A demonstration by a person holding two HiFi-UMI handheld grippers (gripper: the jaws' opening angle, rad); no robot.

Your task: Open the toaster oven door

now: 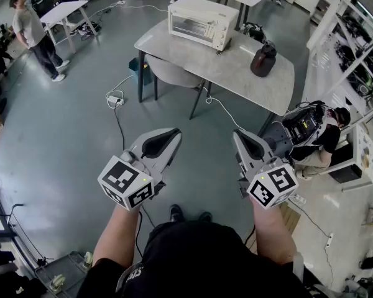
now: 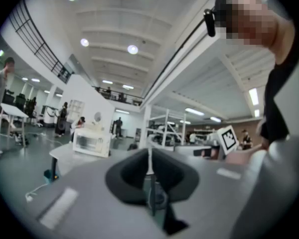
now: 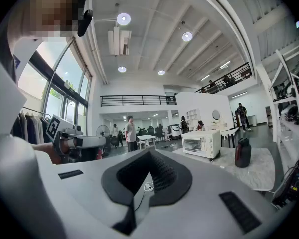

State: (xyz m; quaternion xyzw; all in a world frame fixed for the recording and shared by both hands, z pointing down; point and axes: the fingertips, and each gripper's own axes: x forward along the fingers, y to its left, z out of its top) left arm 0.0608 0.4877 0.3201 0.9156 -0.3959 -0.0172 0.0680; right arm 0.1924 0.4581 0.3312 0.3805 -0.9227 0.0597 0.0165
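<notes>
A cream toaster oven (image 1: 202, 21) stands on the far side of a grey table (image 1: 236, 67), its glass door closed. It also shows small in the left gripper view as the toaster oven (image 2: 91, 142) and in the right gripper view as the toaster oven (image 3: 201, 143). My left gripper (image 1: 172, 134) and right gripper (image 1: 238, 135) are held side by side well short of the table, over the floor. Both are shut with nothing between their jaws.
A dark jug (image 1: 263, 60) sits on the table's right part. A grey chair (image 1: 171, 73) is tucked under the near side. Cables and a power strip (image 1: 115, 99) lie on the floor. A person (image 1: 37, 36) stands far left; another (image 1: 320, 138) crouches at right.
</notes>
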